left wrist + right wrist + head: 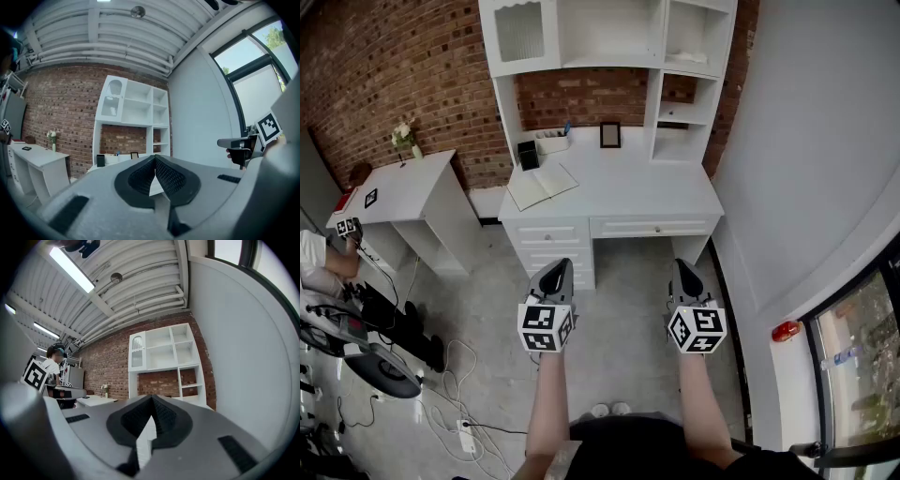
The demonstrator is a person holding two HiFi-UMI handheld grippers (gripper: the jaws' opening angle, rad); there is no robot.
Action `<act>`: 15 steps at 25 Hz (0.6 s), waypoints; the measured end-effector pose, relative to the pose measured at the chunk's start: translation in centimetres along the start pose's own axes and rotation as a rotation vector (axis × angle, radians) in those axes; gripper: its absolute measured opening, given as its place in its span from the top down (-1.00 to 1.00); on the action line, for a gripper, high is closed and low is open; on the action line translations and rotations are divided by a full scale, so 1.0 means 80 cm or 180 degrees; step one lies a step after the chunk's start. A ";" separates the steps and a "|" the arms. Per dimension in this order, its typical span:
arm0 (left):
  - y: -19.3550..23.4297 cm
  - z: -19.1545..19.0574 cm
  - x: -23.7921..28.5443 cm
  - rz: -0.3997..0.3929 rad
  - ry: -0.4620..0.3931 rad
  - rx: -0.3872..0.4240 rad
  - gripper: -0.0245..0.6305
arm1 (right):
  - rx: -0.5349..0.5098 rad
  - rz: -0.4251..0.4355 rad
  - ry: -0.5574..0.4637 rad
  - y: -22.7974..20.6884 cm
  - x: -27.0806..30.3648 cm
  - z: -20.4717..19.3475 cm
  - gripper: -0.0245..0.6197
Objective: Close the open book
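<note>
Meeting tip to tip, the jaws of the left gripper (155, 158) are pressed together with nothing between them, and the right gripper (152, 397) is the same: pads closed, empty. Both are held level, side by side over the floor (619, 281), well short of the desk (647, 202).

The open book (542, 185) lies flat near the front left corner of the desktop, turned a little askew to the front edge. A black box (528, 155) stands just behind it and a picture frame (609, 135) further right along the back edge, under the shelf unit (609, 37).

As I read it, the step in hand is the approach, since nothing has been touched yet. To do it well, step in toward the left part of the desk so the book sits between the two grippers and not off to one side. Closed jaws should serve as a thin blade: slide one tip under the outer edge of one cover, lift it and fold it over the spine, while the other gripper rests on the opposite page so the book does not skate toward the desk's edge. Keep clear of the black box during the swing.
</note>
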State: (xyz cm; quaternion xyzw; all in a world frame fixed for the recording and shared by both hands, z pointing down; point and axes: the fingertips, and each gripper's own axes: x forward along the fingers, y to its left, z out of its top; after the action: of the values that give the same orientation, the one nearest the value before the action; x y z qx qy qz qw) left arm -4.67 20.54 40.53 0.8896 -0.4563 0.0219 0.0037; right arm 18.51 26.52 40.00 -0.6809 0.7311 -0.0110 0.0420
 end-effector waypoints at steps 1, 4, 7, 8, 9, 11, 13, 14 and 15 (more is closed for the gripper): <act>0.000 0.000 0.000 0.0001 0.0000 -0.0003 0.90 | 0.0000 0.0002 -0.0003 0.000 0.000 0.000 0.93; 0.000 -0.001 0.000 0.0007 0.0001 -0.0009 0.90 | 0.0023 -0.0001 -0.0017 -0.002 0.000 0.000 0.93; 0.001 0.000 0.001 0.0014 0.0012 -0.0013 0.90 | 0.0062 -0.0018 -0.0030 -0.006 0.002 0.002 0.93; 0.001 0.000 0.001 0.0016 0.0015 -0.0015 0.90 | 0.0064 -0.0025 -0.0031 -0.006 0.002 0.003 0.93; 0.001 0.000 0.001 0.0019 0.0019 -0.0017 0.90 | 0.0067 -0.0030 -0.0031 -0.006 0.002 0.003 0.93; 0.001 -0.001 0.001 0.0022 0.0028 -0.0020 0.90 | 0.0081 -0.0032 -0.0031 -0.006 0.003 0.002 0.93; 0.000 -0.002 0.002 0.0020 0.0041 -0.0023 0.90 | 0.0103 -0.0025 -0.0031 -0.007 0.003 0.002 0.93; 0.000 -0.003 0.002 0.0019 0.0048 -0.0025 0.90 | 0.0115 -0.0018 -0.0034 -0.007 0.003 0.002 0.93; 0.000 -0.004 0.002 0.0019 0.0050 -0.0027 0.90 | 0.0130 -0.0010 -0.0037 -0.007 0.003 0.002 0.93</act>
State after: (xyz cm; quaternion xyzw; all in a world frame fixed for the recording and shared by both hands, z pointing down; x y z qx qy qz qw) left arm -4.57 20.42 40.82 0.8880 -0.4590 0.0270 0.0110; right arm 19.04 26.22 39.88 -0.6811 0.7294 -0.0221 0.0602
